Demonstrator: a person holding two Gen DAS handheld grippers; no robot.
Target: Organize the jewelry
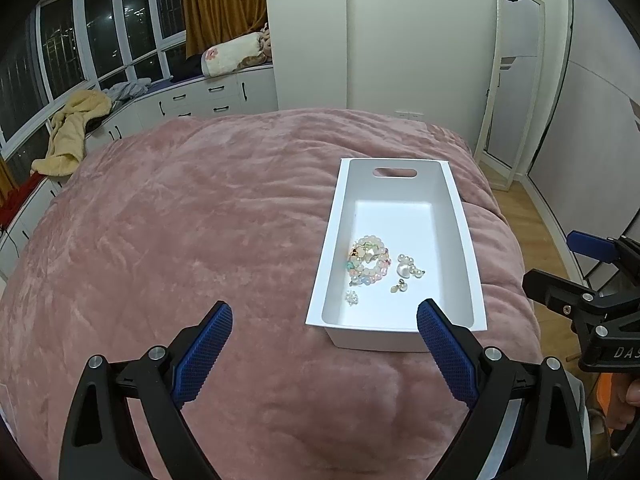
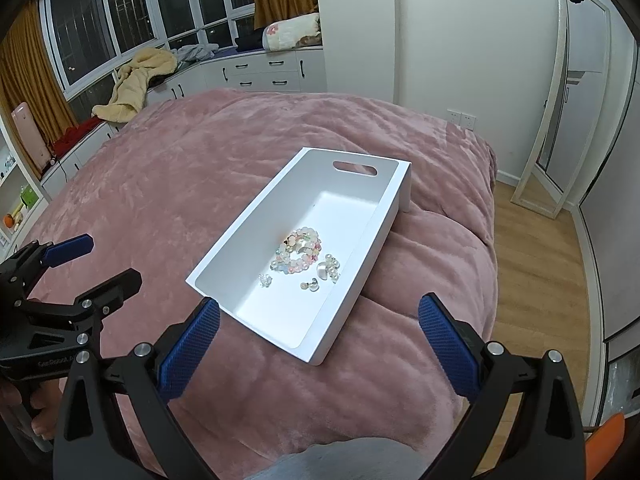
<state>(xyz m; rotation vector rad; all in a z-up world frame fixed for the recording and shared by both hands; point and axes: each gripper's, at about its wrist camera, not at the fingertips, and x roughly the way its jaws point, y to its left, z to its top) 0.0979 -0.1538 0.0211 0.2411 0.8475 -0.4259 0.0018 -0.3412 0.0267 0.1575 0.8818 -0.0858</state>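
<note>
A white rectangular bin [image 1: 460,216] [image 2: 248,216] with a handle slot lies on the pink bedspread. Inside it lie a coiled pastel bead bracelet [image 1: 369,260] [image 2: 299,251], a pearl cluster [image 1: 409,267] [image 2: 330,267], small pearl earrings [image 1: 399,287] [image 2: 311,285] and a tiny crystal flower [image 1: 351,298] [image 2: 265,279]. My left gripper [image 1: 325,320] is open and empty, held above the bed just in front of the bin's near end. My right gripper [image 2: 320,316] is open and empty, above the bin's near corner. Each gripper also shows at the edge of the other's view.
The pink bedspread [image 1: 180,220] [image 2: 160,168] covers the whole bed. White window-seat cabinets with a yellow robe [image 1: 72,132] [image 2: 136,80] lie beyond on the left. A standing mirror [image 1: 512,80] [image 2: 568,92] leans by the wall on the right, above wooden floor.
</note>
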